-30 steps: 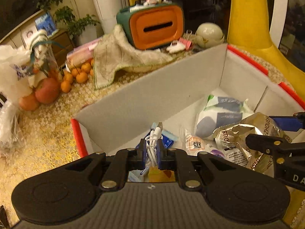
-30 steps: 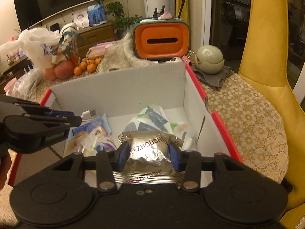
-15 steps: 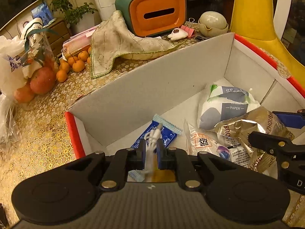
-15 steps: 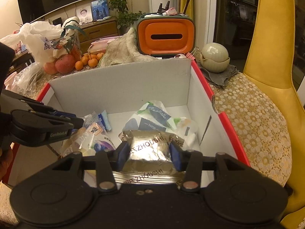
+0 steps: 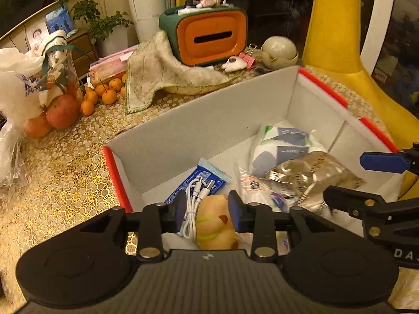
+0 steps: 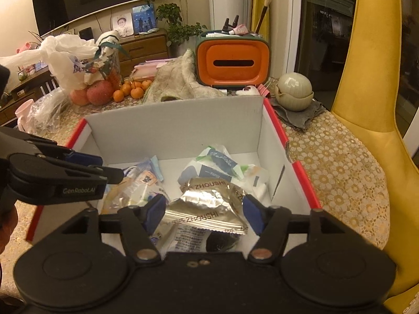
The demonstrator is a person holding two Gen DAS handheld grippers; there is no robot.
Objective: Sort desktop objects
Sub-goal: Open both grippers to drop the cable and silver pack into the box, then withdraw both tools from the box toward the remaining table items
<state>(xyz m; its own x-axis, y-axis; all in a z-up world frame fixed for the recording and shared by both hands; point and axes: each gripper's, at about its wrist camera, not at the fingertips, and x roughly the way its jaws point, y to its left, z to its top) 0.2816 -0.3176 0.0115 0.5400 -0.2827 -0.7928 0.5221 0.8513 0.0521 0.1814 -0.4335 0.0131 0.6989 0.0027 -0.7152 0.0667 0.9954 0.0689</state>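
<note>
L fingers (image 5: pixel 207 206) opening, white cable (image 5: pixel 192 204) freed (pinched before), R fingers (image 6: pixel 204 213) spreading off foil bag (image 6: pixel 209 206).

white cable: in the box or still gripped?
In the box. The white cable lies coiled on the blue packet inside the box; the left gripper is opening, pads clear of it.

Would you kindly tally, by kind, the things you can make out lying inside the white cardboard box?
Packets and bags: 4 (blue packet, clear packet, foil bag, tissue pack)
White cable: 1
Yellow soft toy: 1
Total: 6; anything lying underneath is hidden.
</note>
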